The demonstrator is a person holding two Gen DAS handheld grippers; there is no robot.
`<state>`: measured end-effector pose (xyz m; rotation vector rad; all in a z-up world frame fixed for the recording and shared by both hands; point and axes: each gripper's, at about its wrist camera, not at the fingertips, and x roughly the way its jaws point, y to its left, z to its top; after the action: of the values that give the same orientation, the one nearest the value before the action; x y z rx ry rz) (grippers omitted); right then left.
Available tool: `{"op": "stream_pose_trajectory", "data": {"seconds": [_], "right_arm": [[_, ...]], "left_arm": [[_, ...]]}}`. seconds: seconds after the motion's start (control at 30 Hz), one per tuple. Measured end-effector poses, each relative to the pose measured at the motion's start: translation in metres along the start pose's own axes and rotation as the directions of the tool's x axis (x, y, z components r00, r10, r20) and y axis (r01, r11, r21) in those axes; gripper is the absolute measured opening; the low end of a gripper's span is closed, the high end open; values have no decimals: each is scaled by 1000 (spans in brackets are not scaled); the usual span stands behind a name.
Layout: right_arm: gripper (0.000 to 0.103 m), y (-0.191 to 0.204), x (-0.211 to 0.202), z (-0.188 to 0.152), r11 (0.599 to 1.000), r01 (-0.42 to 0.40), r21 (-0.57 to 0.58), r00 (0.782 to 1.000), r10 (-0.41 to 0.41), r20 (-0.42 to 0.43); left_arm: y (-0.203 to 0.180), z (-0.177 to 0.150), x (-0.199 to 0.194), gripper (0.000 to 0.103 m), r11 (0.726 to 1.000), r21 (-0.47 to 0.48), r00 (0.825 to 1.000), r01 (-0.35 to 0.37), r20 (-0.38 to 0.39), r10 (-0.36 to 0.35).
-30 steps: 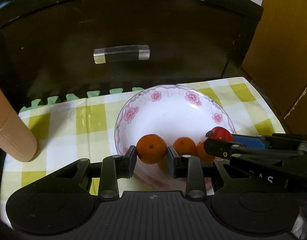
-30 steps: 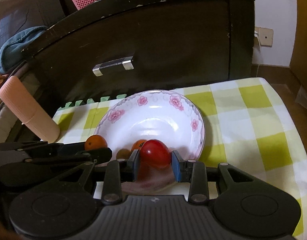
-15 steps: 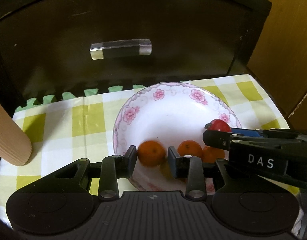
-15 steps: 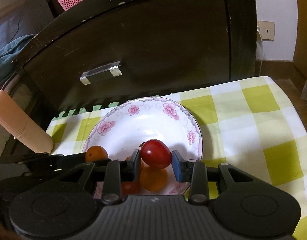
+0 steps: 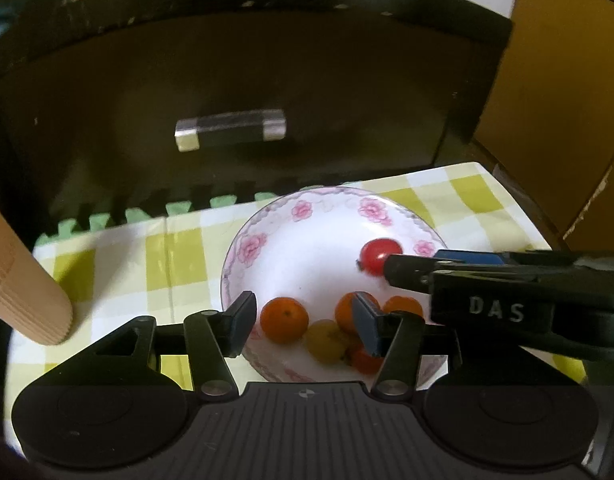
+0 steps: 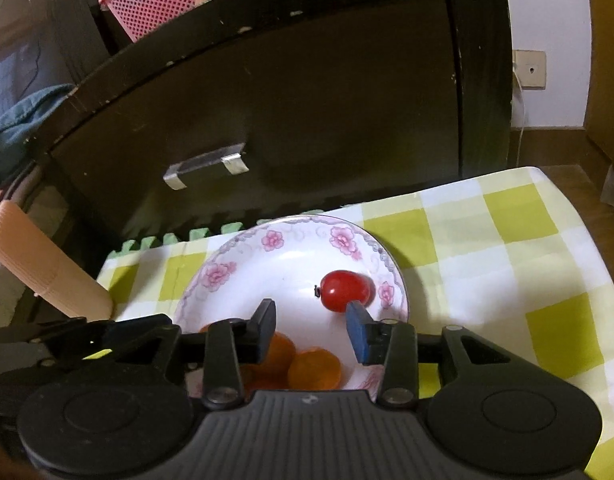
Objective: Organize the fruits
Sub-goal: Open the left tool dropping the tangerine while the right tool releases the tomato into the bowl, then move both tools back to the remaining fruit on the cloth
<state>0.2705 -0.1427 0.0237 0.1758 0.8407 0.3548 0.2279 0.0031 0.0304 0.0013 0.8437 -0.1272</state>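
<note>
Behind our worktop stands a dark wooden cabinet (image 6: 307, 120) with a metal pull handle (image 6: 206, 168), and a yellow-and-white checked cloth (image 6: 487, 248) covers the surface. On it sits the white porcelain bowl with pink flowers round its rim (image 6: 291, 236), and all the fruit we can see lies inside.

Our left gripper (image 5: 303, 318) has its jaws parted, having just been opening; a small orange mandarin (image 5: 283, 319) rests in the bowl between them, clear of both pads. Beside it lie a second mandarin (image 5: 345, 312), a third (image 5: 403, 306) and a pale yellow-green fruit (image 5: 325, 340).

Our right gripper (image 6: 312, 330) has also just been opening, by less. Its jaws hold nothing, and the red cherry tomato (image 6: 345, 290) lies loose on the bowl's far side just past the blue pad.

We judge both releases made. What remains seems to be drawing both grippers back; whether more fruit waits out of frame, we cannot tell.
</note>
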Motion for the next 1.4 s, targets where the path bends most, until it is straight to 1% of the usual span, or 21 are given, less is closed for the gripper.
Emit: {"op": "stream_pose_trajectory", "data": {"seconds": [0.1,0.2,0.33,0.57,0.9,1.13,1.27,1.4], "right_arm": [[38,7,-9,-1,1000,6,-25,1000,-6,7],[38,12,-22,-4,998,27,-48,999,-25,35],[38,11,-37,-8,998,46,-44,998,-43,47],[38,6,-55,-25,996,75,-46,997,-74,19],[39,14,-77,-68,997,64,-38,997,-65,-28],[39,17,-90,-83,998,55,-15,997,-55,-44],[43,20,-96,-91,999,47,-12,997,-48,-59],[43,20,-100,-98,999,44,-5,997,-44,-70]], "left_arm": [[-3,-4,-9,63,1000,19,1000,-11,9,11],[0,-10,-15,64,1000,13,1000,-18,3,18],[4,-17,-22,65,1000,0,1000,-28,-8,28],[11,-32,-41,68,999,-15,999,-31,-18,30],[16,-60,-66,69,999,-44,999,-7,-44,5],[13,-77,-71,70,999,-31,997,-8,-76,5],[12,-86,-72,70,999,-32,995,1,-96,-4],[8,-97,-73,70,1000,-29,992,9,-125,-13]]}}
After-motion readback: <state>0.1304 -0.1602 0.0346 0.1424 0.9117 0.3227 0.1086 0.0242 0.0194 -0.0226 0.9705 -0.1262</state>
